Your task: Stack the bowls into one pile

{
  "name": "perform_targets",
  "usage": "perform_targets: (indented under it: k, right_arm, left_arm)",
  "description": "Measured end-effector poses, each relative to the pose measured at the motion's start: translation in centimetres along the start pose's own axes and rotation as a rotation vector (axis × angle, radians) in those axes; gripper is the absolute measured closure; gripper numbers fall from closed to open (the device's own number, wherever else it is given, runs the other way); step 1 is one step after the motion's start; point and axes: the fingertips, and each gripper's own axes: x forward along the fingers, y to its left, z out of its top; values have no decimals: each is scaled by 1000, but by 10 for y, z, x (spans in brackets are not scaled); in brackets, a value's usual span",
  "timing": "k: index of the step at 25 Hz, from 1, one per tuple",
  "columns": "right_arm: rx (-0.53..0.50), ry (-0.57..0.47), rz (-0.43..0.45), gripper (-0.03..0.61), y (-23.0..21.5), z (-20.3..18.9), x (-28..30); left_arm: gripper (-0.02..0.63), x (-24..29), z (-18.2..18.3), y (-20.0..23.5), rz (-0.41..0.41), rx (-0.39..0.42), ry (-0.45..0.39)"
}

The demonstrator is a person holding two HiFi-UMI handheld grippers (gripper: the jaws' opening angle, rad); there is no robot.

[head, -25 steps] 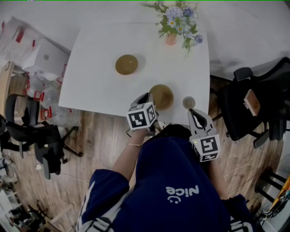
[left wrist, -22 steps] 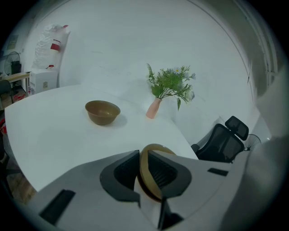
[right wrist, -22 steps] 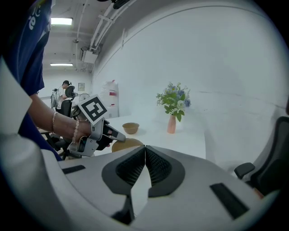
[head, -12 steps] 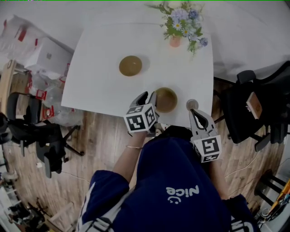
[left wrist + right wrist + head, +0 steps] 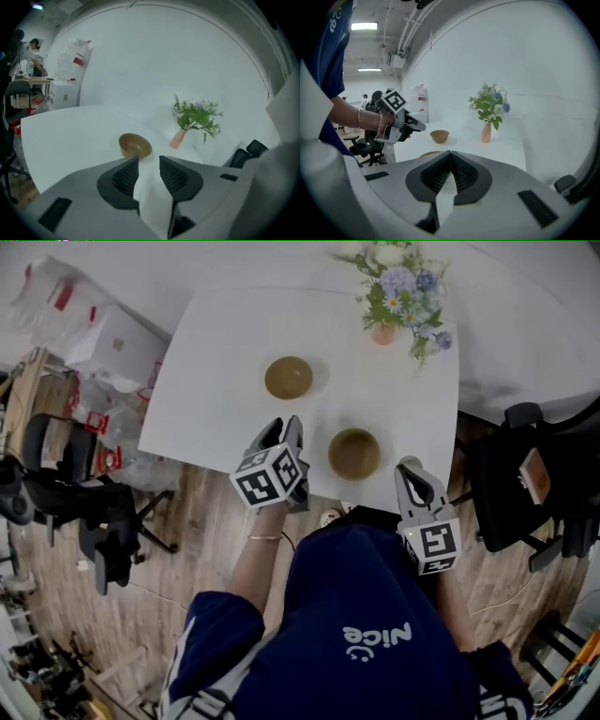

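The left gripper (image 5: 149, 161) has drawn back to the left from the near bowl (image 5: 354, 454), whose rim it was at a second ago, and its jaws have just been opening; they now stand well apart with nothing between them, only bare tabletop showing in the gap. The white table (image 5: 225, 381) fills the middle of the head view over a wood floor, with black office chairs (image 5: 75, 493) on the left and another at the right edge. A person in a dark blue top stands at the table's near edge, a gripper in each hand. At the far right corner of the table stands a pink vase of flowers (image 5: 403, 296). Two brown bowls sit upright on the table and well apart: the far bowl (image 5: 288, 378) near the middle, straight ahead of the left gripper's jaws, and the near bowl close to the near edge, between the two grippers and touching neither. The right gripper (image 5: 451, 157) hangs at the near edge just right of the near bowl, jaws closed together and empty.
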Motion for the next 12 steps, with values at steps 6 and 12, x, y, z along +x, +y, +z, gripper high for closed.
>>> perform_targets:
  k: [6, 12]
  right_arm:
    - [-3, -6, 25, 555, -4, 9, 17]
    - [-4, -3, 46, 555, -11, 13, 33]
  left_arm:
    - [477, 18, 31, 34, 68, -18, -12]
    - [477, 47, 45, 61, 112, -59, 26]
